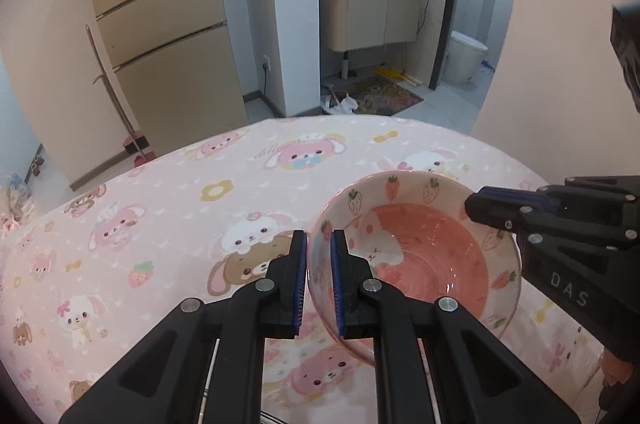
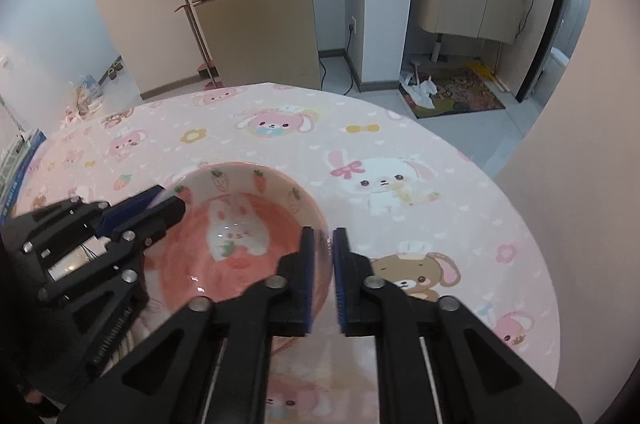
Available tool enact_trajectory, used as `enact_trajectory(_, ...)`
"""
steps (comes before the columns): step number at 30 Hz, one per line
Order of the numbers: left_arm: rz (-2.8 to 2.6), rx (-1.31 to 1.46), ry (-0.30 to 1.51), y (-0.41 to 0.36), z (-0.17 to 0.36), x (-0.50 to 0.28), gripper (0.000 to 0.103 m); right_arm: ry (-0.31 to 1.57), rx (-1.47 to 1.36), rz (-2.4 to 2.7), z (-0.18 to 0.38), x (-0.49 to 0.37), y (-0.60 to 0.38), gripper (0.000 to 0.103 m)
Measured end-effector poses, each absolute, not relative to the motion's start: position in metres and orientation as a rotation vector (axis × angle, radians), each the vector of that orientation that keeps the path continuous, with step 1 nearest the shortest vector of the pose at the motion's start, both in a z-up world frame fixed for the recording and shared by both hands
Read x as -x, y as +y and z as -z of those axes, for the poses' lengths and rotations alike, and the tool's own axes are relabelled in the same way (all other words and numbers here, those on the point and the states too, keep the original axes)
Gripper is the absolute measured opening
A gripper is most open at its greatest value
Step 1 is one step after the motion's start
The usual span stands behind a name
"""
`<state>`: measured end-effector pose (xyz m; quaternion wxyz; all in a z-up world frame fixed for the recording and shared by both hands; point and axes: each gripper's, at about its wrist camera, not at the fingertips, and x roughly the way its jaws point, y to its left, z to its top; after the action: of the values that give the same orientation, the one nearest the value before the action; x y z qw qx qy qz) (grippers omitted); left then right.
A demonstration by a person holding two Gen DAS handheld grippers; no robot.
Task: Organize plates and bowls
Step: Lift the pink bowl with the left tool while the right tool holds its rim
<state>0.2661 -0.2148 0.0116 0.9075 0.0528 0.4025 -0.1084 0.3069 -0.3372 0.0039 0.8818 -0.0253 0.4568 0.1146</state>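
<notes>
A pink bowl [image 1: 416, 256] with strawberries printed round its inner wall and a rabbit at the bottom sits over the near part of the surface [image 1: 168, 224], which is covered by a pink cloth with cartoon rabbits and bears. Both grippers grip it on opposite sides of the rim.

The left gripper [image 1: 319, 280] has its fingers [image 1: 298, 276] closed narrowly on the bowl's left rim: one finger lies outside the wall, the other inside, and the wall runs between the blue pads. In the right wrist view this same gripper [image 2: 168, 201] enters from the left, its tips on the rim at the bowl's left edge.

The right gripper [image 2: 320, 276] clamps the right rim of the bowl [image 2: 240, 236] in the same way, with its left finger inside the bowl and its right finger outside; the fingers [image 2: 306, 272] stand close together with the thin wall between them. From the left wrist view it [image 1: 474, 203] comes in from the right and meets the far right of the rim.

The bowl looks tilted in the left wrist view, its near left edge raised; whether its base touches the cloth cannot be told. Beyond the surface stand a beige fridge [image 1: 160, 23] and a bathroom doorway.
</notes>
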Motion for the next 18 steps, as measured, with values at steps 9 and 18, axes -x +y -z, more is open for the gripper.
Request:
enact_trajectory(9, 0.230, -0.098, 0.835, -0.210, -0.013, -0.266, 0.011, 0.953, 0.061, -0.243, -0.004, -0.306, -0.337, 0.006)
enact_trajectory(18, 0.270, -0.045, 0.770, -0.205, -0.041, -0.247, 0.011, 0.929, 0.019, -0.267, -0.024, -0.293, -0.349, 0.006)
